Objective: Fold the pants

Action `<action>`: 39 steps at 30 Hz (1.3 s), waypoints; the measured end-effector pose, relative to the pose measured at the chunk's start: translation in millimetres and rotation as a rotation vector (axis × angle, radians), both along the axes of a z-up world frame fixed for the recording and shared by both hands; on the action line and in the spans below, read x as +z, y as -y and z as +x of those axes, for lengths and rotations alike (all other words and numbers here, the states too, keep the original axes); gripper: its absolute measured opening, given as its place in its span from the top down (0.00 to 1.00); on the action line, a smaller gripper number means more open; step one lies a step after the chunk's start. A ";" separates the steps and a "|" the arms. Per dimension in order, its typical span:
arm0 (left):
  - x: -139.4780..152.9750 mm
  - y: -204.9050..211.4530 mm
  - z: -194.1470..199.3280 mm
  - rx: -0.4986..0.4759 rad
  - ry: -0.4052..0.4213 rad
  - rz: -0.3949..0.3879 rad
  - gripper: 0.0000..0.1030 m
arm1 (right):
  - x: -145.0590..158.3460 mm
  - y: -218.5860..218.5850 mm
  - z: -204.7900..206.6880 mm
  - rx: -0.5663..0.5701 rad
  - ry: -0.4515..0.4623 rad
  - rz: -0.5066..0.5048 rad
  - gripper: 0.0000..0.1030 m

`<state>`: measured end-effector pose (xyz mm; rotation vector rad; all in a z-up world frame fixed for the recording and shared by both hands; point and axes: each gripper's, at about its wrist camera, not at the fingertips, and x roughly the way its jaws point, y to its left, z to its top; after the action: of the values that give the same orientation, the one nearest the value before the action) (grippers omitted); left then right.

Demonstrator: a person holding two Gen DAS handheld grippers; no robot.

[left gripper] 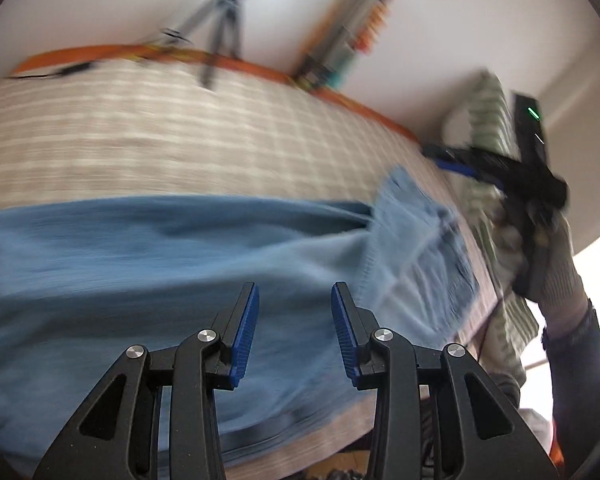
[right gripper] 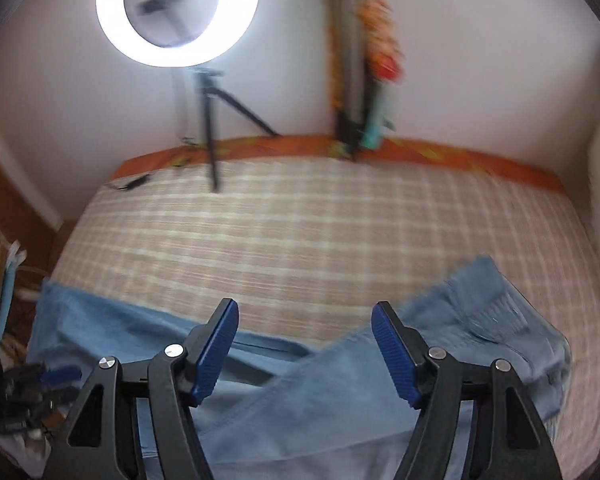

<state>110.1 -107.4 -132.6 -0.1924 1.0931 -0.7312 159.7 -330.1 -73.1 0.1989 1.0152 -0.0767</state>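
Light blue pants (left gripper: 140,260) lie spread along the near edge of a bed with a beige checked cover (left gripper: 180,132). The waist end (right gripper: 492,312) points to the right and the legs (right gripper: 100,328) run to the left. My left gripper (left gripper: 295,292) hovers open over the pants' middle, with nothing between its blue pads. My right gripper (right gripper: 305,308) stands open wider above the pants (right gripper: 340,392), also holding nothing. A gloved hand (left gripper: 548,264) carries the right gripper (left gripper: 450,160) past the waist end. The left gripper (right gripper: 44,380) shows blurred at the lower left of the right wrist view.
A lit ring light (right gripper: 176,12) on a black tripod (right gripper: 212,140) stands at the bed's far side by the white wall. A tall colourful object (right gripper: 356,60) leans on that wall. A green striped pillow (left gripper: 488,112) sits at the right end. Clutter (right gripper: 0,300) lies beside the bed's left.
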 end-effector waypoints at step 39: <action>-54.1 83.6 -12.8 -0.260 0.105 0.116 0.89 | -61.6 126.5 -14.5 -0.444 -0.105 0.076 0.91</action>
<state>97.4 -191.0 -186.7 0.0891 1.0676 -0.8966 145.1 -456.5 -134.8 0.4920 1.0643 -0.4566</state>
